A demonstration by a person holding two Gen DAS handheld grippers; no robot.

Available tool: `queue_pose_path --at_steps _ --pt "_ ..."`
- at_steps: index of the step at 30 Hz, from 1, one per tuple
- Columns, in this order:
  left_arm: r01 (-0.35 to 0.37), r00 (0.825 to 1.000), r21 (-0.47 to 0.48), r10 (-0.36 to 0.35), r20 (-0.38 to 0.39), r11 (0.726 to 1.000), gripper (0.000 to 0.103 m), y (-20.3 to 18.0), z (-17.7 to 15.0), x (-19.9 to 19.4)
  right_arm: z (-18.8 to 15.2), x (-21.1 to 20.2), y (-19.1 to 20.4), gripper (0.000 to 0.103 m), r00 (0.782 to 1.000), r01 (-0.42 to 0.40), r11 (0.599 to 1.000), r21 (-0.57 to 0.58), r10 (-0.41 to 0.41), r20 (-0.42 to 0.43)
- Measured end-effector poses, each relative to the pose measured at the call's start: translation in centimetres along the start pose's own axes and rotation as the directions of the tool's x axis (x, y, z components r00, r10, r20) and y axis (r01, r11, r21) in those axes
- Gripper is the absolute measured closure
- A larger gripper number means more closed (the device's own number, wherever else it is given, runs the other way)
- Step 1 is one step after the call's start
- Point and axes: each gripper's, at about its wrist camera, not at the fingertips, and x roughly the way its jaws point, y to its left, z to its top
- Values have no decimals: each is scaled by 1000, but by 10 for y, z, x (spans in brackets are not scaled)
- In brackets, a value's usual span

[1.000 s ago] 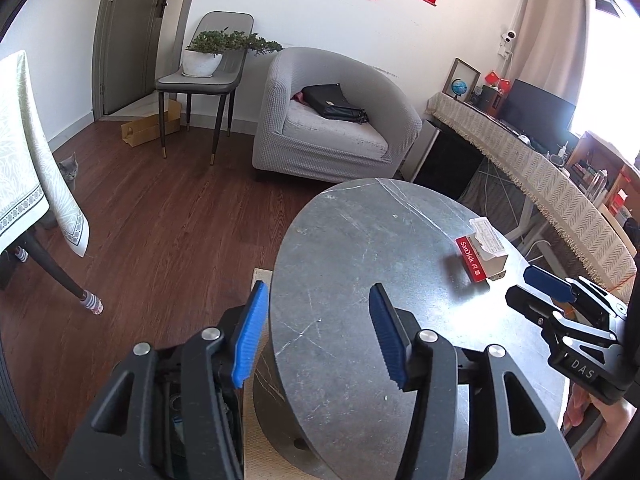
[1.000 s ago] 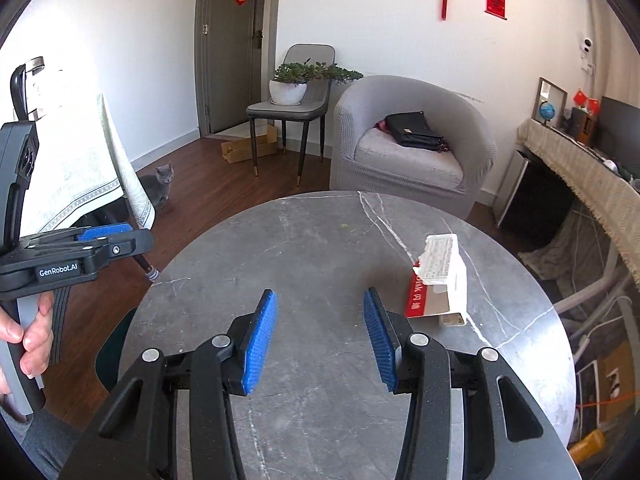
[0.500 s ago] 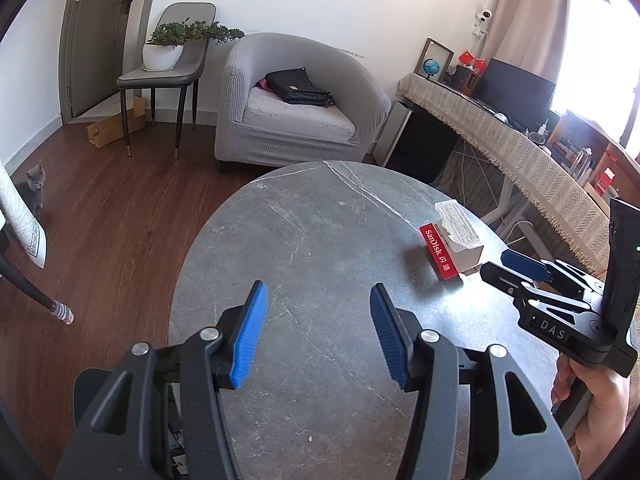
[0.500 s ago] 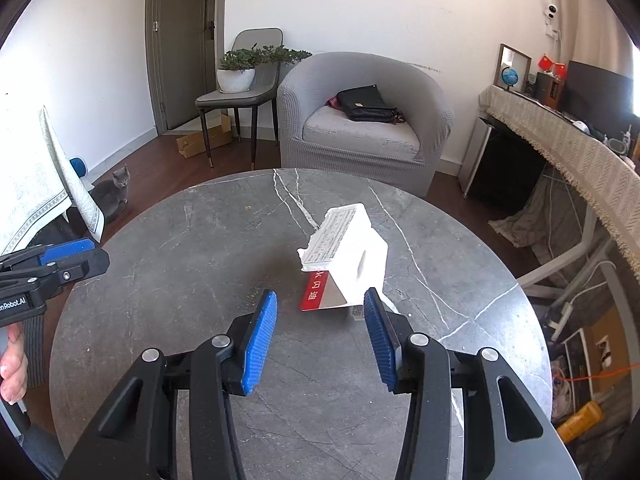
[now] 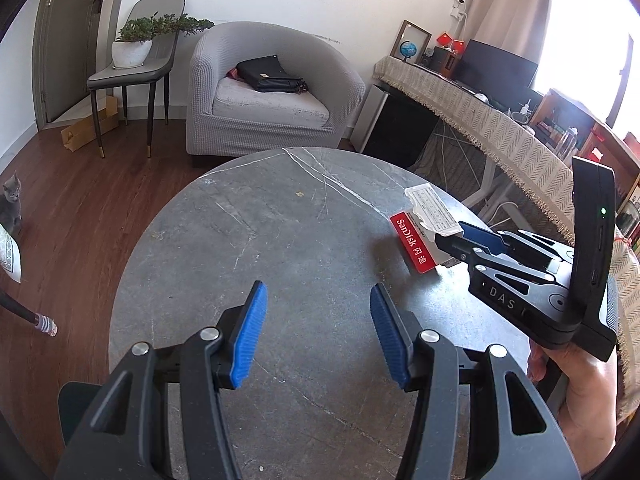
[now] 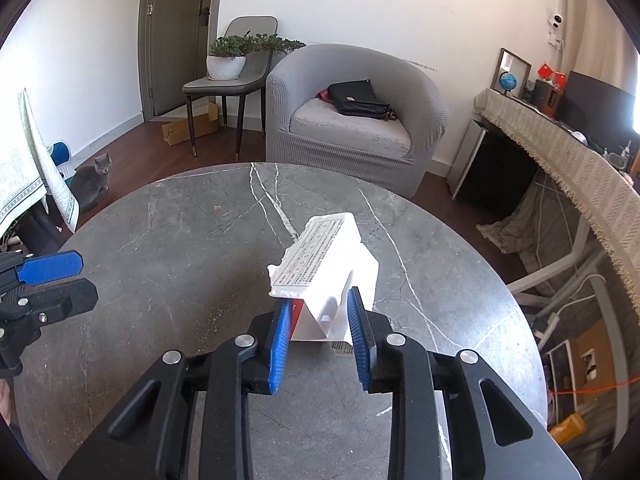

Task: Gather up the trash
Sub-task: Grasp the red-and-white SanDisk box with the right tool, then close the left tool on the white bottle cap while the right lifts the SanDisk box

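right gripper (image 6: 318, 330) closed in, jaws just narrowing onto torn red-and-white cardboard packet (image 6: 328, 276) on round grey marble table (image 6: 168, 240). pick-up step; next lift clear. left gripper (image 5: 316, 332) half open, empty.

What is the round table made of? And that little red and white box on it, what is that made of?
The table looks like grey stone, maybe marble: matt, with thin white veins across it. It could be a stone-look surface. The box looks like thin printed cardboard: smooth, red on one side, white elsewhere, with small print on top. Its torn, ragged edge looks like paper. The right gripper has closed around it.
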Motion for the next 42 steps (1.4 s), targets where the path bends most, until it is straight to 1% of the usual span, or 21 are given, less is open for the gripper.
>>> queue_pose_path --at_steps 1,2,4,5,6,7,10,12,15,18,22,26,30,34,37,39,42 --pt "4 1000 6 -4 -2 1000 47 -2 0 1 1 2 -1 83 1000 -4 1000 2 4 -4" --pt "7 1000 11 -7 -5 1000 47 -4 0 3 2 4 -2 88 1000 -9 1000 7 9 -6" --pt "14 1000 20 -14 -10 1000 47 -7 1 6 3 5 -7 91 1000 -19 999 33 19 -4" --pt "18 1000 23 -18 -13 1000 47 -9 1 9 3 5 -12 95 1000 -27 998 51 27 1" --pt "21 1000 25 -20 -16 999 47 -12 1 11 3 5 -16 100 999 -38 997 68 38 4" --pt "24 1000 26 -23 -18 999 47 -14 2 13 3 4 -22 102 998 -60 994 89 60 7" --pt "46 999 25 -46 -21 999 47 -20 4 18 0 -1 -37 103 992 -122 980 154 119 28" --pt "54 998 31 -54 -23 998 47 -25 5 22 -2 -5 -45 103 989 -148 973 176 143 41" --pt "44 998 54 -42 -37 998 46 -34 5 29 -7 -12 -56 103 976 -217 951 221 208 64" --pt "25 998 90 -20 -55 996 46 -43 4 38 -10 -18 -67 103 968 -251 935 251 237 86" --pt "-1 998 146 10 -65 989 44 -55 5 47 -11 -27 -82 103 964 -263 924 278 240 113" --pt "-7 995 181 24 -96 983 44 -67 11 57 -17 -30 -90 103 965 -259 926 274 239 105" --pt "-27 990 260 62 -128 965 44 -84 20 72 -22 -34 -97 103 961 -275 919 281 253 112" --pt "-20 984 263 66 -167 965 44 -86 31 92 -26 -39 -104 103 953 -299 903 308 269 138" --pt "-23 976 275 81 -200 961 45 -86 33 107 -31 -41 -108 103 951 -307 897 318 274 144" --pt "-36 975 287 97 -198 957 46 -87 33 112 -33 -43 -111 103 947 -318 893 319 284 149" --pt "-34 976 295 95 -196 955 46 -89 36 116 -36 -44 -116 103 943 -330 884 330 294 156"
